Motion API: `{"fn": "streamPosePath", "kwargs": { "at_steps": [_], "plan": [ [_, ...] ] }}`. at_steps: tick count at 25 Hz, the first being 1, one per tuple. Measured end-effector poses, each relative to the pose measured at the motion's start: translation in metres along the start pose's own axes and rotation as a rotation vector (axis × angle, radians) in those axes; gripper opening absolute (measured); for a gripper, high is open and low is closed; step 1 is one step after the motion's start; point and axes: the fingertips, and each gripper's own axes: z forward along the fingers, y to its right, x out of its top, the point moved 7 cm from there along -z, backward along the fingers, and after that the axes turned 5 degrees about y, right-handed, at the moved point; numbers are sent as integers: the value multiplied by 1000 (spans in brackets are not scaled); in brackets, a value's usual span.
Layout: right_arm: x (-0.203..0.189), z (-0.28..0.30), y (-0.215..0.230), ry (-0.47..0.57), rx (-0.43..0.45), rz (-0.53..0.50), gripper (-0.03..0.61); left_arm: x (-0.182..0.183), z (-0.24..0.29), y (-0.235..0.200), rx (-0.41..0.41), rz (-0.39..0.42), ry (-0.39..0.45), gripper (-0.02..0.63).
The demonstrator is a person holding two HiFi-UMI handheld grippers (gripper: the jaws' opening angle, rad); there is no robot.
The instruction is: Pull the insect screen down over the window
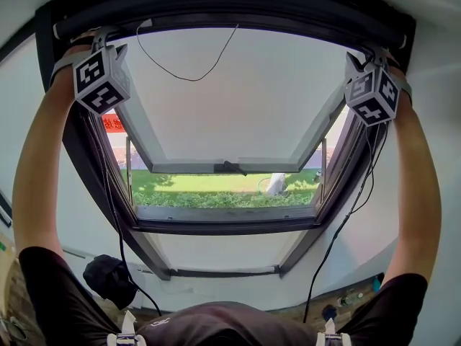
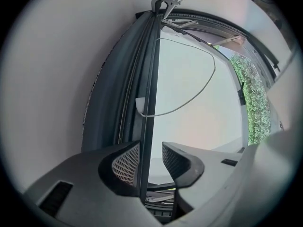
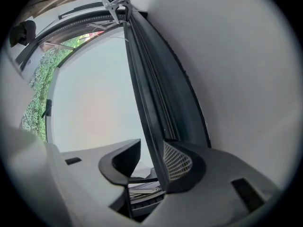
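Observation:
The insect screen's dark pull bar (image 1: 238, 14) lies rolled up along the top of the roof window frame (image 1: 94, 171). Both my arms reach up to it, one at each end. In the head view the marker cubes (image 1: 101, 78) (image 1: 371, 92) hide the jaws. My left gripper (image 2: 150, 148) is open around the bar (image 2: 149, 79): the left pad (image 2: 128, 162) lies against it, and the other pad stands clear. My right gripper (image 3: 151, 145) is also open. The bar (image 3: 142, 79) runs along its right pad (image 3: 177, 163), with a gap to the left one.
The glass sash (image 1: 223, 107) is swung outward, with its handle (image 1: 229, 168) at the lower edge and lawn beyond. A thin cord (image 1: 187, 74) loops below the bar. Cables (image 1: 115, 215) hang from both grippers. A dark bag (image 1: 108, 278) lies low at the left.

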Motion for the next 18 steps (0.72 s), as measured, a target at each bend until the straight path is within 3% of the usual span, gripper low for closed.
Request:
{"fn": "streamPosePath", "kwargs": {
  "at_steps": [4,7,12,18],
  "plan": [
    [0,11,-7,-14,35,-23,158,-2,1,2,5,17,2,161],
    [-6,13,-14,-2,3,-40,175,-1,0,4,17,16,24,163],
    [-3,9,-12,-13,39,-6,175,-2,-1,5,10,3,32,163],
    [-7,2,-28,-49,98,-82,146,-4,-8,18,-107,-49,22,156]
  ]
}}
